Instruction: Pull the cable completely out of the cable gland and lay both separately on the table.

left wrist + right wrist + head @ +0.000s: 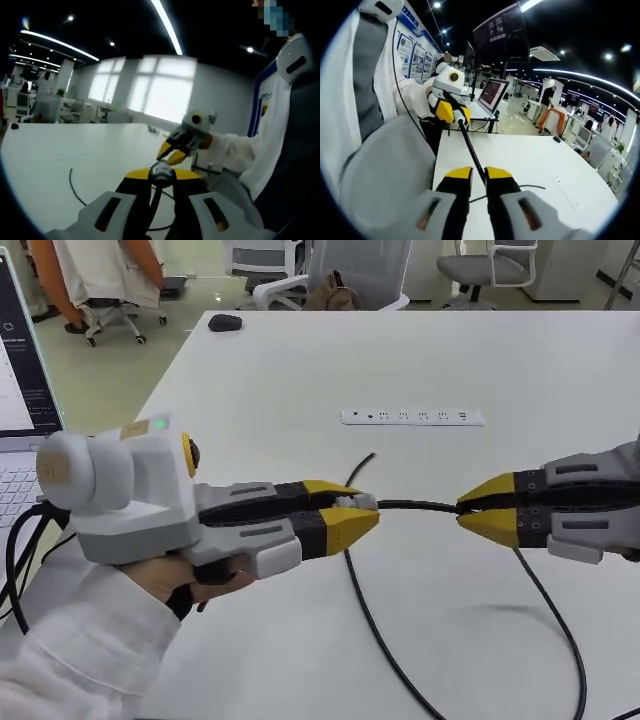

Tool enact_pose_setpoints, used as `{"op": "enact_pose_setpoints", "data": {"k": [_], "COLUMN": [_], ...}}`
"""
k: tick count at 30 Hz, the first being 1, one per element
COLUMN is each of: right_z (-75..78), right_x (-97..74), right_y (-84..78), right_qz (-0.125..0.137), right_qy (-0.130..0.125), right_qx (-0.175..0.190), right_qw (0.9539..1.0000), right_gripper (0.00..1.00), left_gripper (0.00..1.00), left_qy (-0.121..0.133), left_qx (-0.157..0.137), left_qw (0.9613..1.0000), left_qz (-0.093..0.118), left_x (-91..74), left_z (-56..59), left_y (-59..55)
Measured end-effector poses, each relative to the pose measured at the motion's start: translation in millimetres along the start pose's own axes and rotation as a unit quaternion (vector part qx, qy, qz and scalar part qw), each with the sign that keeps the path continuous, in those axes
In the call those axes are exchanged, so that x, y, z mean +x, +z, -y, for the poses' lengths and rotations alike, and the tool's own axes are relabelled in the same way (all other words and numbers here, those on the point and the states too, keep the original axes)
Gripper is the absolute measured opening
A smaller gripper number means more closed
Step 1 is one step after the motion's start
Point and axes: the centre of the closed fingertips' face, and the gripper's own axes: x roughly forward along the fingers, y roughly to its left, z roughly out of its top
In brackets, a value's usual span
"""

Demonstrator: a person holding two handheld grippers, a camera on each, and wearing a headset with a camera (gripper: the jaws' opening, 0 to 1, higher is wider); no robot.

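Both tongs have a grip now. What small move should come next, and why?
Probably pull the right tongs straight away from the left tongs. The left ones are shut on the gland, the right ones on the cable, which runs taut between them and is not yet out of the gland.

**Layout: grippers tip to tip above the table**

The left gripper (372,510) is on the left and the right gripper (463,512) on the right, both above the near half of the table (300,370). The cable gland (353,502) sits between the left jaw tips. The cable (415,505) spans from the gland into the right jaws. Two runs drop to the table and trail toward the near edge, and one end lies just behind the left tips. The power strip (412,417) lies mid-table, behind the grippers. The mouse (224,322) is at the far-left corner. The laptop (15,390) is left of the left gripper. Chairs (360,275) stand behind the far edge.
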Motion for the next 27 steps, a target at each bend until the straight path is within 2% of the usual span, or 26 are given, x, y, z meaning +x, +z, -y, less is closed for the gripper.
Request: {"op": "enact_pose_setpoints", "data": {"k": [4, 7, 11, 15, 18, 20, 27], "right_z": [-9.1, -14.4, -17.9, -22.2, -25.1, -27.9, -26.2], "right_x": [6.8, 15.7, 28.7, 38.1, 43.0, 43.7, 36.7], "right_y": [18.2, 27.9, 41.7, 38.8, 31.1, 26.1, 20.3], "right_qz": [0.011, 0.009, 0.03, 0.029, 0.019, 0.014, 0.02], "right_qy": [0.018, 0.029, 0.042, 0.06, 0.069, 0.075, 0.061], "right_qx": [-0.025, -0.05, -0.066, -0.074, -0.076, -0.077, -0.065], "right_qw": [0.9995, 0.9983, 0.9965, 0.995, 0.9945, 0.9941, 0.9958], "right_gripper": [0.15, 0.19, 0.22, 0.18, 0.14, 0.08, 0.06], "left_gripper": [0.17, 0.17, 0.17, 0.17, 0.17, 0.17, 0.17], "left_qy": [0.002, 0.0, -0.002, -0.004, -0.008, -0.01, -0.016], "left_qx": [0.0, 0.001, 0.002, 0.0, 0.0, -0.002, -0.006], "left_qw": [1.0, 1.0, 1.0, 0.9999, 0.9998, 0.9997, 0.9996], "left_qz": [-0.003, -0.006, -0.008, -0.013, -0.021, -0.02, -0.022], "left_x": [2.3, 4.9, 6.7, 7.0, 5.4, 5.3, 12.6], "left_z": [0.0, 2.9, 6.7, 7.7, 7.4, 6.3, 7.5], "left_y": [-1.7, -3.1, -5.8, -9.3, -11.1, -10.8, -13.3]}}
